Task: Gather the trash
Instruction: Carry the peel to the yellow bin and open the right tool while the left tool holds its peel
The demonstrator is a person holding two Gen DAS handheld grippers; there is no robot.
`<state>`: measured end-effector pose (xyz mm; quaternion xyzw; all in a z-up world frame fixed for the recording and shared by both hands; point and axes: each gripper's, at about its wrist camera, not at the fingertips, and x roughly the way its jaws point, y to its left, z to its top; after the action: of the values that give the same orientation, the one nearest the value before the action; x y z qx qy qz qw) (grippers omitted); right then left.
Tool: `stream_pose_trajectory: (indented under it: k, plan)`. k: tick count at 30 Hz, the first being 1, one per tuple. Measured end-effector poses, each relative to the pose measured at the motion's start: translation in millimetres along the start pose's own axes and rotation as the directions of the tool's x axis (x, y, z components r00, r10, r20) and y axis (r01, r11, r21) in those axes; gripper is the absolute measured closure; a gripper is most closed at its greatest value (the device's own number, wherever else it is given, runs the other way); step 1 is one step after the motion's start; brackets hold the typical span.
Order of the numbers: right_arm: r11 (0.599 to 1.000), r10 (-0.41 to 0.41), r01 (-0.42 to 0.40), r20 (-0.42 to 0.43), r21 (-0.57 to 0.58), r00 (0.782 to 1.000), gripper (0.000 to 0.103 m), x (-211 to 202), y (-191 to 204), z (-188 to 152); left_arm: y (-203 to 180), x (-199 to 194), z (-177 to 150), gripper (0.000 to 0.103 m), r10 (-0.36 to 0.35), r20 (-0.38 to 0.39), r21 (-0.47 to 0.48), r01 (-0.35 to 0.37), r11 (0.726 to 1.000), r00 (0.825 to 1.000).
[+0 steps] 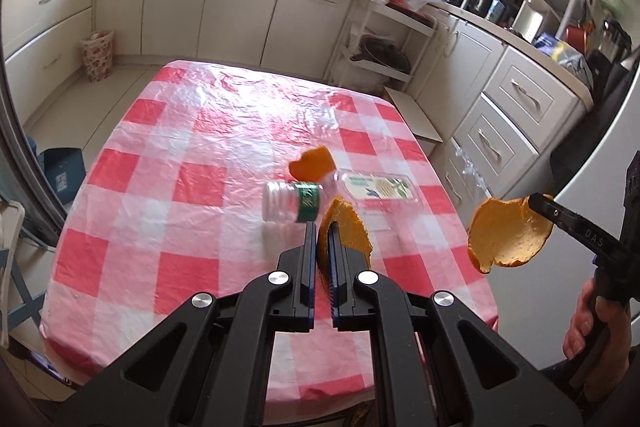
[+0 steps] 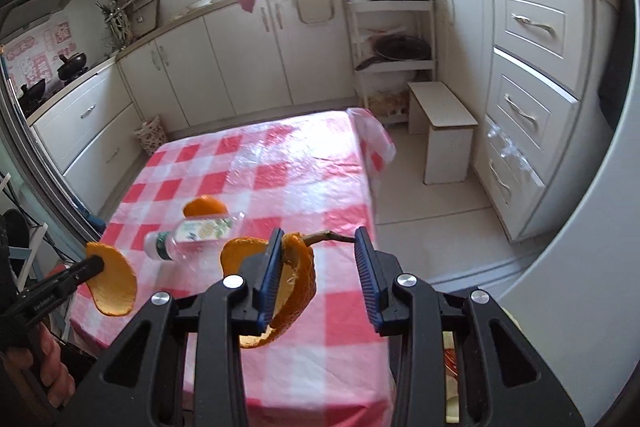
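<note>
At lower centre of the left wrist view, the left gripper [image 1: 322, 247] pinches a curled orange peel strip [image 1: 350, 229]. Behind it a clear plastic bottle with green label [image 1: 340, 197] lies on the red-and-white checked tablecloth [image 1: 160, 187]. At right, the right gripper [image 2: 318, 259], jaws wide, has a broad orange peel piece [image 2: 298, 291] stuck against its left finger.

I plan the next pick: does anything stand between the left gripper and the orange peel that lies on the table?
Yes. The plastic bottle lies on its side just before the table peel, and the left gripper is shut on another peel.
</note>
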<state>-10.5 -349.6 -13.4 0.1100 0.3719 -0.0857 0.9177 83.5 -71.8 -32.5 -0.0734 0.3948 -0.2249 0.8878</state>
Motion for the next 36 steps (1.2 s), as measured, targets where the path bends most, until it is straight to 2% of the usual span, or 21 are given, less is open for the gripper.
stream_pose_trajectory:
  k: [9, 15, 21, 30, 32, 33, 34, 36]
  plan:
    - [0.998, -0.048, 0.047, 0.014, 0.034, 0.999, 0.067, -15.7, -30.5, -14.2, -19.4, 7.1, -14.9, 0.099, -0.015, -0.025, 0.025, 0.016, 1.0, 1.0]
    - [0.986, -0.162, 0.161, 0.01, 0.039, 0.987, 0.067, -21.0, -58.0, -23.6, -29.0, 9.5, -17.2, 0.099, -0.045, -0.029, 0.048, 0.046, 0.998, 0.999]
    - [0.956, -0.281, 0.284, -0.053, 0.073, 0.958, 0.067, -16.0, -95.5, -38.7, -28.8, 11.2, -17.1, 0.099, -0.067, -0.033, 0.041, 0.068, 0.997, 0.997]
    - [0.901, -0.415, 0.43, -0.181, 0.052, 0.892, 0.067, 8.1, -128.5, -64.4, -28.9, 7.2, -16.0, 0.099, -0.085, -0.024, 0.037, 0.086, 0.996, 0.996]
    - [0.896, -0.426, 0.444, -0.223, 0.032, 0.877, 0.062, 15.7, -130.3, -69.2, -29.8, 6.6, -16.6, 0.099, -0.086, -0.023, 0.041, 0.087, 0.995, 0.996]
    - [0.893, -0.43, 0.45, -0.238, 0.03, 0.871, 0.05, 18.5, -131.4, -70.9, -30.9, 6.3, -17.4, 0.099, -0.087, -0.024, 0.045, 0.088, 0.995, 0.996]
    - [0.888, -0.437, 0.458, -0.238, 0.039, 0.867, 0.044, 17.9, -132.0, -72.0, -31.9, 5.9, -18.2, 0.099, -0.087, -0.024, 0.05, 0.088, 0.995, 0.996]
    - [0.888, -0.432, 0.456, -0.229, 0.06, 0.872, 0.043, 13.3, -131.5, -70.5, -35.7, 5.4, -20.3, 0.099, -0.086, -0.025, 0.063, 0.088, 0.994, 0.996]
